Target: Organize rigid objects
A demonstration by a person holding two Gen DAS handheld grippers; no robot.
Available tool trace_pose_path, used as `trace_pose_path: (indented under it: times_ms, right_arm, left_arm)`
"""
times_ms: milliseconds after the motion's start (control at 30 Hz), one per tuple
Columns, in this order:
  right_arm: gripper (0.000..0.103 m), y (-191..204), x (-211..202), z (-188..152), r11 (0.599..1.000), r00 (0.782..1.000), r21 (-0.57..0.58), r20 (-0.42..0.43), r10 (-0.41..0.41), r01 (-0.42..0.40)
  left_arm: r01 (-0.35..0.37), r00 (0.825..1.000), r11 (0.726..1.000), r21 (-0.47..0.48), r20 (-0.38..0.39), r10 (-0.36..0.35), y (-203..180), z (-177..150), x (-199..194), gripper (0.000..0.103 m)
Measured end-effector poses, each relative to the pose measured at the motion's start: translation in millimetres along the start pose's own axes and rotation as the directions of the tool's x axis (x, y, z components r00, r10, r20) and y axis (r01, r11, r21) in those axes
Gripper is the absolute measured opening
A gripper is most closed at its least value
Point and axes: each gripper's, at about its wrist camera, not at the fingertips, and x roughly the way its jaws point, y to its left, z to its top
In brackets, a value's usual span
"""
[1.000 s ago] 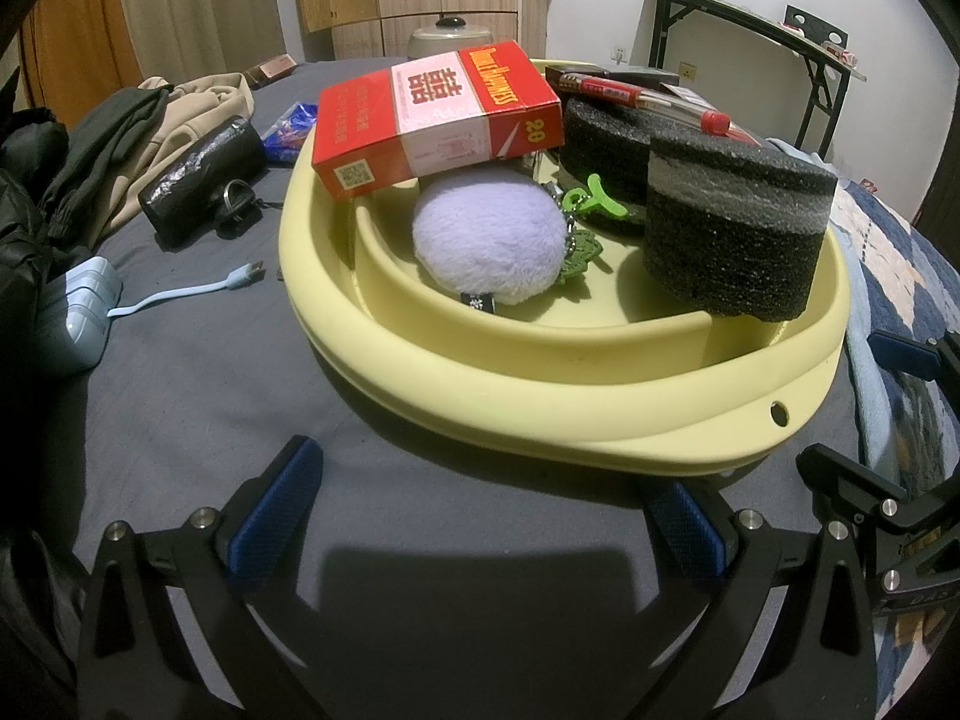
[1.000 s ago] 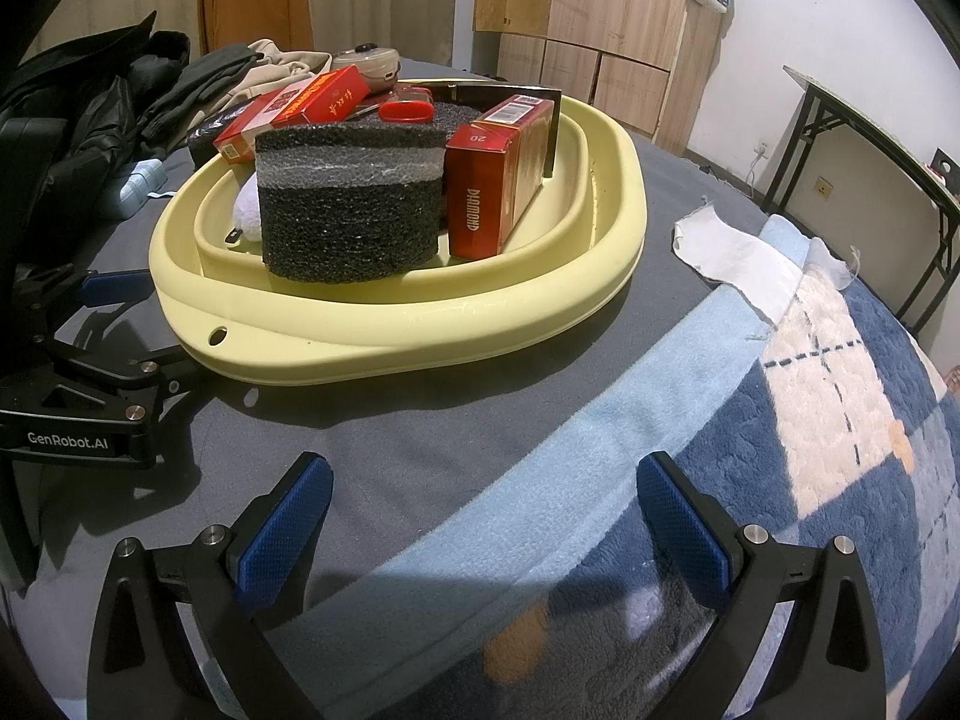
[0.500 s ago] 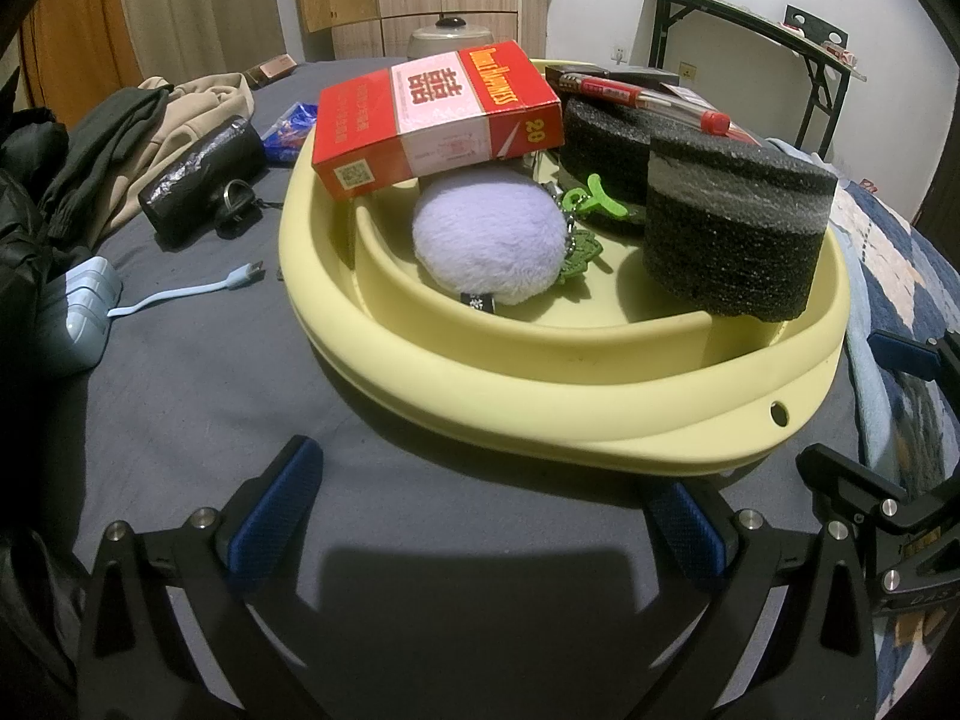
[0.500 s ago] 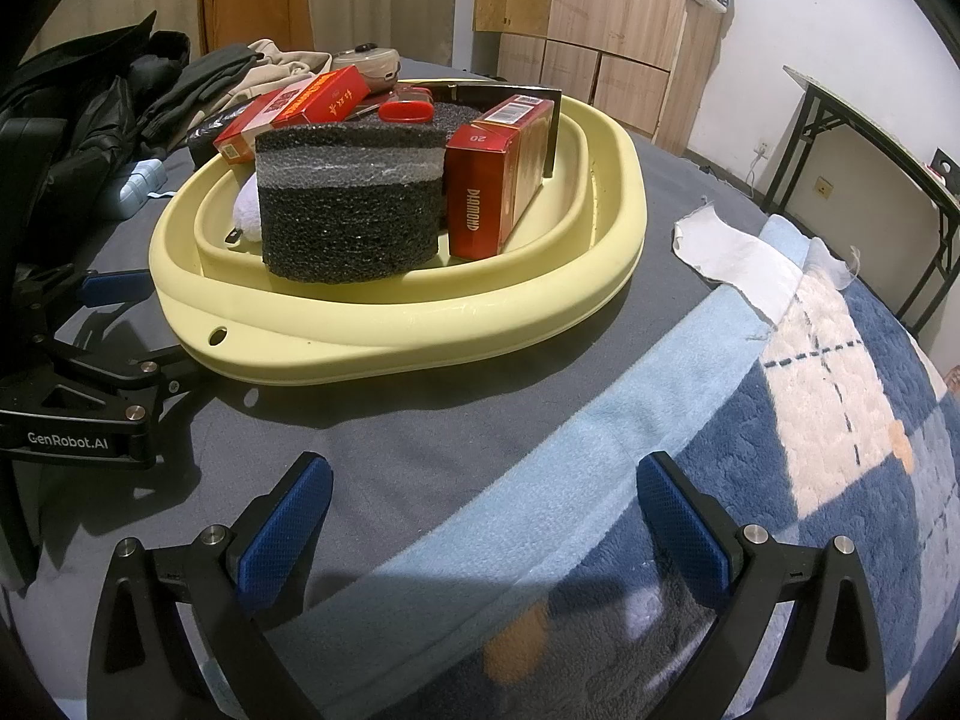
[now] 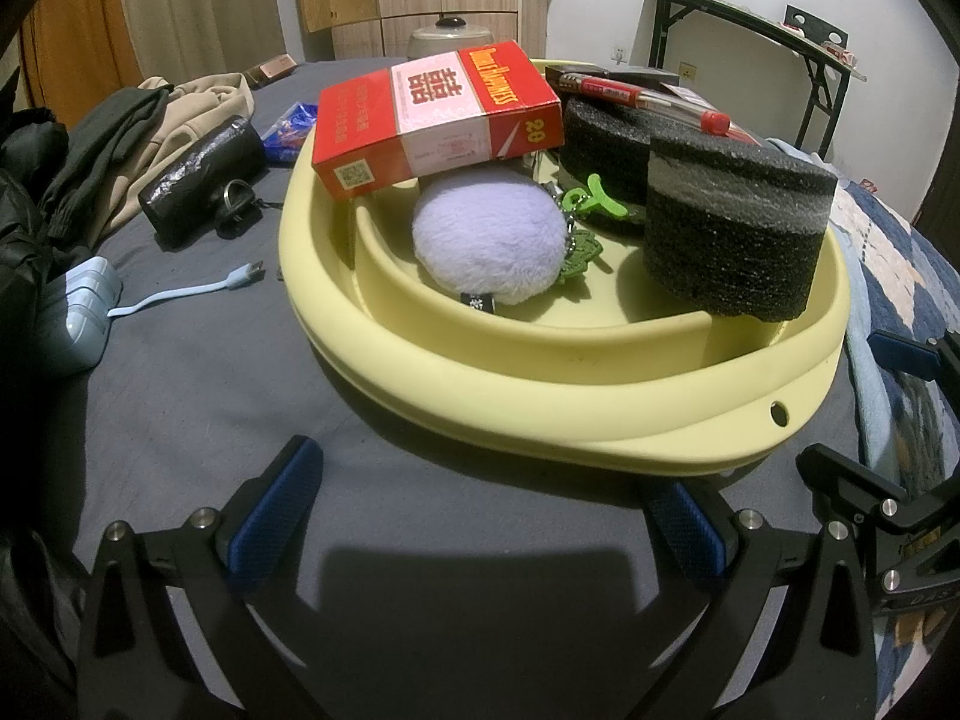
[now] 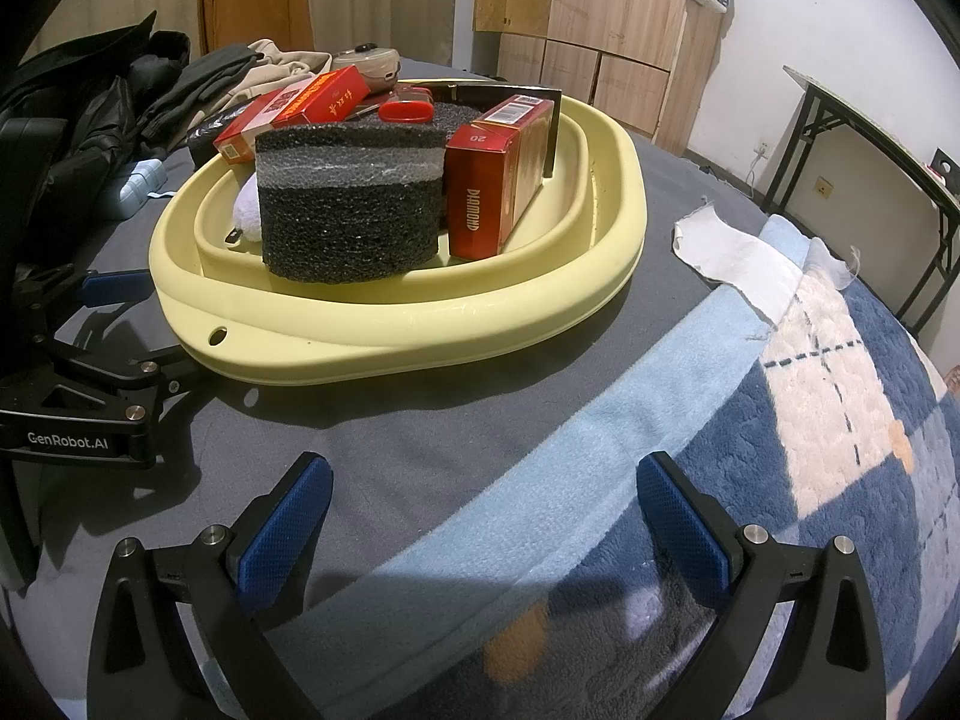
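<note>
On the grey bedcover, your yellow basin (image 5: 540, 396) holds two black foam blocks (image 5: 735, 234), a lilac pompom (image 5: 489, 240), pens and a red "DIAMOND" box (image 6: 498, 180). Another red carton (image 5: 438, 114) marked "20" rests on the pompom. Your left gripper (image 5: 480, 516) and right gripper (image 6: 480, 516) sit spread wide, empty, just short of the basin.

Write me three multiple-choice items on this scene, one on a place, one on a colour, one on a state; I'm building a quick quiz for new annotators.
1. Where does the red and white carton rest?
A. on the lilac pompom and the basin's rim
B. on the grey bedcover
C. under the foam block

2. What colour is the basin?
A. blue
B. pale yellow
C. white

3. How does the left tool stand?
A. shut on the pen
B. shut on the cable
C. open and empty

Answers:
1 A, the carton tilts across the pompom, its far edge at the rim.
2 B, both views show a pale yellow rim.
3 C, its blue fingers are spread wide over bare cover, short of the basin.
</note>
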Motion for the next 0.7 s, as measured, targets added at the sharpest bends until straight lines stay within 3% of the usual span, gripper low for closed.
trace_pose_path:
  times_ms: [700]
  right_arm:
    - [0.103, -0.6, 0.1, 0.1, 1.000, 1.000, 0.000, 0.000, 0.000, 0.000]
  left_arm:
    - [0.002, 1.000, 1.000, -0.002, 0.002, -0.002, -0.6, -1.0, 1.2, 0.103]
